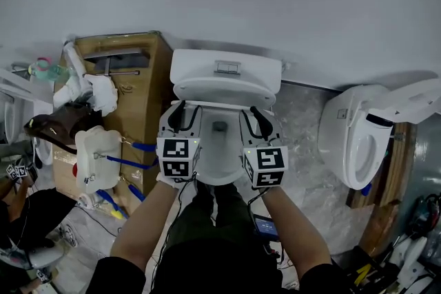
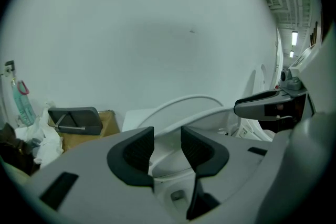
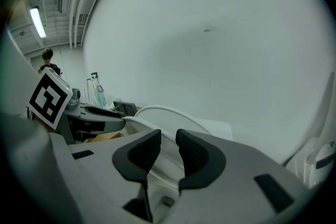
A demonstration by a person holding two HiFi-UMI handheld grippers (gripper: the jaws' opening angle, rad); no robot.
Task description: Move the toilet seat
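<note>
A white toilet stands against the wall in the head view, its bowl open below the tank. The toilet seat is a white ring tilted up off the bowl, with the raised lid arching behind it. My left gripper is on the seat's left side and my right gripper on its right side. In the left gripper view the jaws stand narrowly apart with the seat's rim between them. The right gripper holds the seat rim the same way.
A second white toilet with its lid up stands to the right. On the left is a brown box with a grey dispenser, a white jug, a dark bag and a bottle. Cables and tools lie on the floor.
</note>
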